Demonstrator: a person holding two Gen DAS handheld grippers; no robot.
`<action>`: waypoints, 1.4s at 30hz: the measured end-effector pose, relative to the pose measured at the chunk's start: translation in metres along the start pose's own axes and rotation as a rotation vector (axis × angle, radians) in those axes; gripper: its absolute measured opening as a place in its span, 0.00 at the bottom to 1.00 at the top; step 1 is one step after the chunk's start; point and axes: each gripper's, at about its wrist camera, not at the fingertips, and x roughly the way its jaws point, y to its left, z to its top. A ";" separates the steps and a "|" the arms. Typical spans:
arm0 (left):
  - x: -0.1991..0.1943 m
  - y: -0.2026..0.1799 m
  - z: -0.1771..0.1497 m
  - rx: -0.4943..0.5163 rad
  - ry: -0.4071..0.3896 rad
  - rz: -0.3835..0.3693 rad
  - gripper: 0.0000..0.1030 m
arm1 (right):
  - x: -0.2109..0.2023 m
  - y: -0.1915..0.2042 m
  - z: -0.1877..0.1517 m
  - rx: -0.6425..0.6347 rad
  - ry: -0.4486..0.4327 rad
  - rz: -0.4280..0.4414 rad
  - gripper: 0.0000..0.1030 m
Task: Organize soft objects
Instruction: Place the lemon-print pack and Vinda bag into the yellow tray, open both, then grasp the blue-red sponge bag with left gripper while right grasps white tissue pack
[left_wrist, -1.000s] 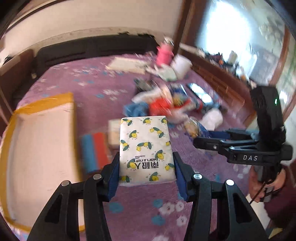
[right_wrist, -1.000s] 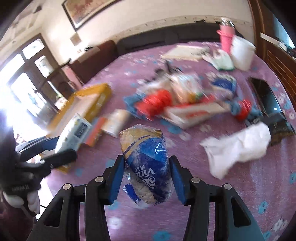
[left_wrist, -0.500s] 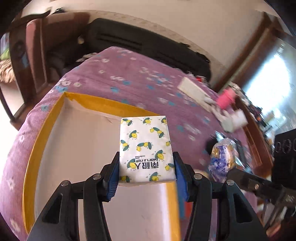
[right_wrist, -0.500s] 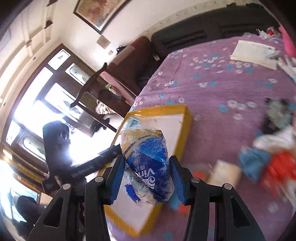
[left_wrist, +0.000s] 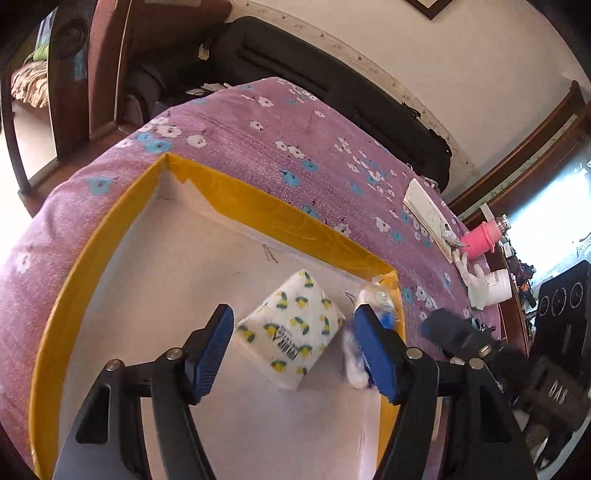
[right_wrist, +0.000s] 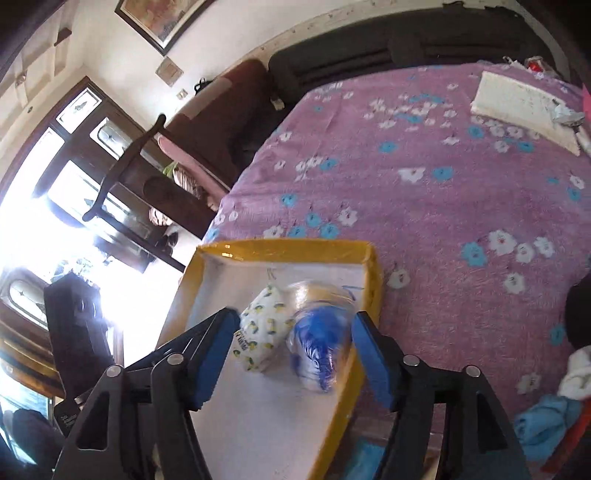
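Jaws of the left gripper (left_wrist: 293, 349) are spreading apart, no longer pressing the lemon-print tissue pack (left_wrist: 291, 328), which is lying tilted between them on the white floor of the yellow-rimmed box (left_wrist: 258, 210). Jaws of the right gripper (right_wrist: 295, 354) are opening too, clear of the blue-and-white tissue pack (right_wrist: 319, 334), which is blurred and sitting just beside the lemon-print one against the box's right wall. The box is resting on a purple floral bedspread (right_wrist: 443, 206).

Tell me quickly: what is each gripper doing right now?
Left gripper: jaws opening, clear of the tissue pack lying in the yellow-rimmed box.
Right gripper: jaws opening, clear of the blue-and-white bag.
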 end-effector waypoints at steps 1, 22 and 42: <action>-0.005 0.001 -0.003 -0.002 -0.006 0.001 0.66 | -0.006 -0.004 0.001 -0.002 -0.012 -0.006 0.70; -0.111 -0.074 -0.110 0.185 -0.153 -0.017 0.73 | -0.016 -0.024 -0.094 -0.276 0.187 -0.282 0.49; -0.097 -0.130 -0.203 0.318 -0.010 -0.096 0.74 | -0.128 -0.080 -0.142 -0.166 0.070 -0.255 0.59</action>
